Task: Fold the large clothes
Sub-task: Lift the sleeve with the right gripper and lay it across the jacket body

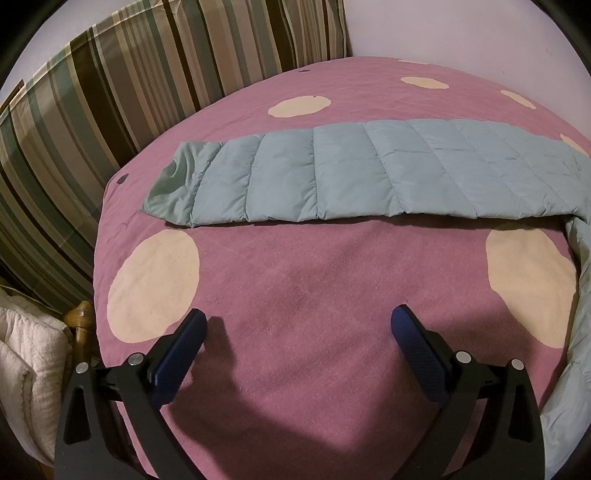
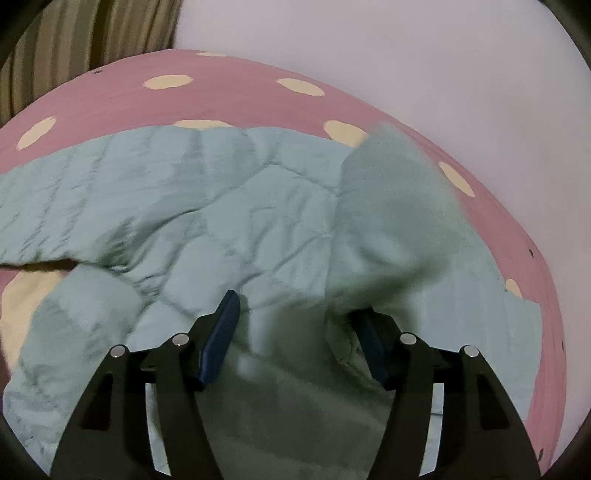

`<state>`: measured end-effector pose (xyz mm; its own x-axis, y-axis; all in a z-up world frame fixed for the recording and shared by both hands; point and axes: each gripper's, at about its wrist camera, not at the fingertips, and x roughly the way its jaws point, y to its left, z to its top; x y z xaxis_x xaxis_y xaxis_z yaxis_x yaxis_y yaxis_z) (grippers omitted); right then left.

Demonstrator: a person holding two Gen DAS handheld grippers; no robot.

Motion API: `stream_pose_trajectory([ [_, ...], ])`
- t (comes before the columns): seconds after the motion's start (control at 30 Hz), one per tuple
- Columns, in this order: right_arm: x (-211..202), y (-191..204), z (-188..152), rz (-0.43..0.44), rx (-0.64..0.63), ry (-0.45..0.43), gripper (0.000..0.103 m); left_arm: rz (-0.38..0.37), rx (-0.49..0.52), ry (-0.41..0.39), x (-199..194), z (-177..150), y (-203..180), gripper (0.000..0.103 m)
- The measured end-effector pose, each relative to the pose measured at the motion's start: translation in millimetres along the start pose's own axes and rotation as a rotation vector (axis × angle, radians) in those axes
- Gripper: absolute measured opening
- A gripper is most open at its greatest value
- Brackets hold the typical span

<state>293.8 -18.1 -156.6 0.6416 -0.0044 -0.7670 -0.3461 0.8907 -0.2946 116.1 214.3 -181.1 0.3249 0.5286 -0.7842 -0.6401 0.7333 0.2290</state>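
A light blue quilted puffer garment (image 1: 351, 173) lies stretched across the pink bedspread (image 1: 295, 280) with cream dots; one long part of it reaches to the left. My left gripper (image 1: 299, 314) is open above bare bedspread, well short of the garment, with nothing between its fingers. In the right wrist view the garment (image 2: 221, 206) is rumpled right under my right gripper (image 2: 297, 304). Its jaws stand apart over the cloth. A blurred greenish flap of lining (image 2: 391, 221) hangs loose by the right finger and hides its tip.
A striped curtain or cushion (image 1: 92, 92) stands along the bed's far left side. A white quilted cloth (image 1: 26, 369) and a wooden post (image 1: 79, 317) sit at the bed's left edge. A pale wall (image 1: 461, 29) lies behind the bed.
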Motion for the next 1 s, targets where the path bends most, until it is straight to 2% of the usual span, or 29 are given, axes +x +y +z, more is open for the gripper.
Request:
stream_pose_trajectory([
  [0.17,-21.6,13.3,-7.7,0.039,-0.045,-0.024,0.063,-0.001,-0.001,0.001,0.1,0.0,-0.2,0.099],
  [0.33,-42.8,-10.1,-12.3,0.081,0.025,-0.048,0.063,-0.002,-0.002,0.001,0.2,0.2,-0.2,0.099],
  [0.47,-46.6,-73.7,-21.8,0.081,0.176,-0.026,0.043,-0.002,-0.002,0.001,0.2,0.1,-0.3,0.099],
  [0.63,-30.8,-196.9,-58.5,-0.017,0.441,0.046,0.042,-0.001,0.000,0.001,0.4,0.1,0.2,0.099],
  [0.77,-14.2,-262.3,-97.6,-0.053,0.595,0.096,0.042,0.005,0.005,0.000,0.1,0.4,0.3,0.099],
  [0.9,17.4,-279.9,-128.9,0.010,0.659,0.168,0.042,0.019,0.015,-0.004,-0.7,0.5,-0.9,0.099],
  [1.0,34.1,-275.6,-137.9,0.022,0.629,0.180,0.042,0.024,0.019,-0.005,-0.6,0.7,-1.7,0.099],
])
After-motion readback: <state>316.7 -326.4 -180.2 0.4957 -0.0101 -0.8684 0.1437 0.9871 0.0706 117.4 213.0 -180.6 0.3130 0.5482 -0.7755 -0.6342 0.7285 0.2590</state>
